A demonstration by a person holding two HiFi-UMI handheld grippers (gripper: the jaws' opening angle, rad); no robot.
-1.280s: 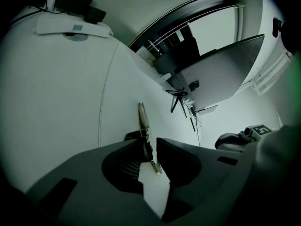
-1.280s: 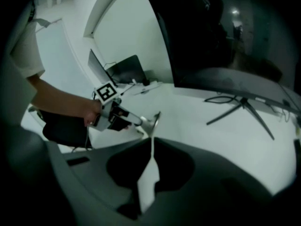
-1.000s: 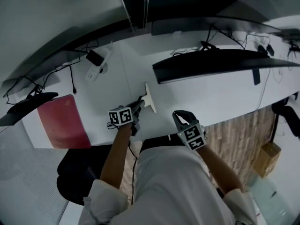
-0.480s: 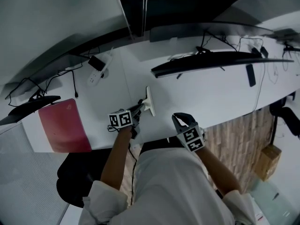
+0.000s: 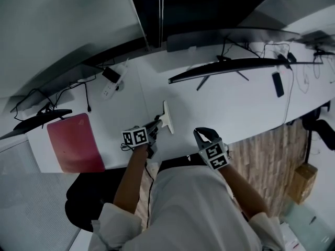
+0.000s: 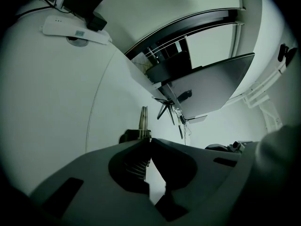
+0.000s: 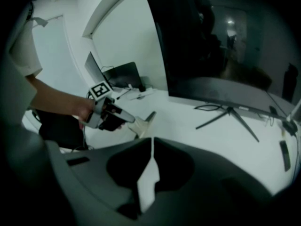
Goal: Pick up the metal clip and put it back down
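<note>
The metal clip (image 5: pixel 167 118) is a pale, flat piece with a broad end, near the front edge of the white desk (image 5: pixel 225 109). My left gripper (image 5: pixel 155 124) is shut on the clip's near end. In the left gripper view the clip (image 6: pixel 143 120) sticks out straight ahead of the closed left gripper (image 6: pixel 150 141). From the right gripper view, the left gripper (image 7: pixel 128 120) holds the clip (image 7: pixel 143 124) low over the desk; I cannot tell whether it touches. My right gripper (image 5: pixel 201 135) hangs at the desk's front edge, shut and empty, as the right gripper (image 7: pixel 151 144) view confirms.
A wide monitor (image 5: pixel 230 67) on a splayed stand stands behind the clip. A red pad (image 5: pixel 76 143) lies to the left, a white power strip (image 5: pixel 111 85) with cables at the back left, and a dark phone (image 5: pixel 278 84) to the right. A black chair (image 5: pixel 86 203) sits below the desk edge.
The head view has shifted slightly. The left gripper stays on the clip at the same spot of the desk, and the right gripper has not moved.
</note>
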